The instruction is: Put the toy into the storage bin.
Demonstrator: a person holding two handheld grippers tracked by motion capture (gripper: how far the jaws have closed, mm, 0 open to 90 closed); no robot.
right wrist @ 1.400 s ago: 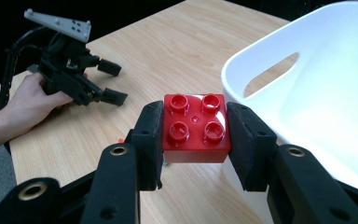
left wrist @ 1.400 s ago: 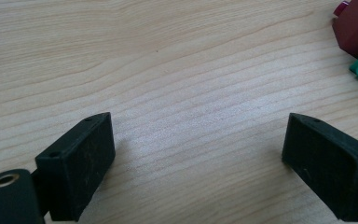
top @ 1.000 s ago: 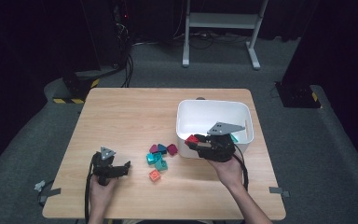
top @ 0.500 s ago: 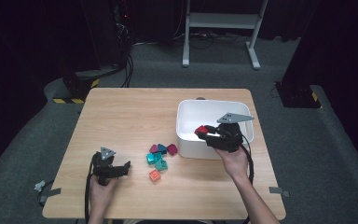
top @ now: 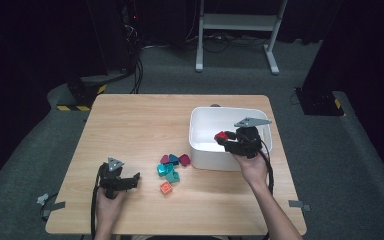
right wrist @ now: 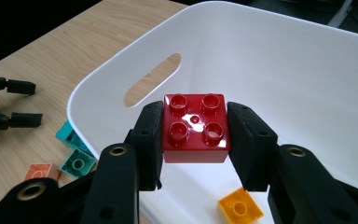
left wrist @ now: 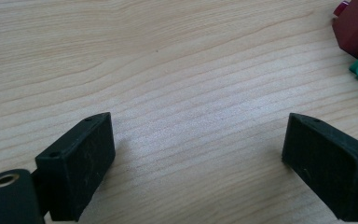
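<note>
1. The right gripper is clamped on a red brick, one black pad against each side face and the four studs facing up toward the camera.

2. In the high view the right gripper holds the brick over the white bin, inside its near wall and above the open interior.

3. The relation that counts is vertical: the bin floor lies straight below the brick, so I judge that the next move is a plain release with no more reach needed.

4. A yellow brick already lies on the bin floor, just below and slightly to one side of the red one; a drop may land on or beside it.

5. The brick is square, so it has no long axis to line up; it sits roughly level between the pads.

6. The left gripper rests low over bare table with its jaws spread wide and nothing between them.

7. In the high view the left gripper is near the loose pile of bricks and well apart from the bin, so the right hand alone serves the drop.

8. How high the brick hangs above the bin floor is hard to judge from these angles; it looks close to rim level.
</note>
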